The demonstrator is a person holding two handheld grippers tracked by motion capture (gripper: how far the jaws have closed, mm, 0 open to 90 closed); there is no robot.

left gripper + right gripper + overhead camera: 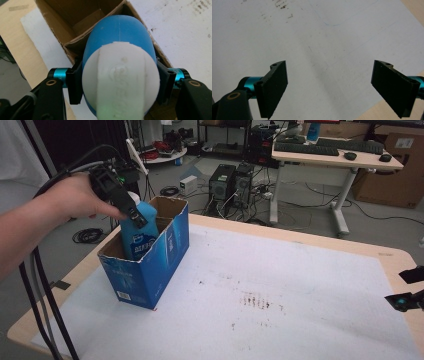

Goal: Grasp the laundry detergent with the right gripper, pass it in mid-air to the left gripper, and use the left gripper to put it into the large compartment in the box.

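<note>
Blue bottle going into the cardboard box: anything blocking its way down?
Nothing visible. The left gripper holds the blue bottle partly inside the cardboard box; the compartment below looks empty, with the divider beside it.

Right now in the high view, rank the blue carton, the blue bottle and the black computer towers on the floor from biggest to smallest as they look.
1. Blue carton, largest.
2. Blue bottle, though the carton hides its lower part.
3. Black computer towers, smallest here, but they stand far behind the table, so distance shrinks them.
</note>
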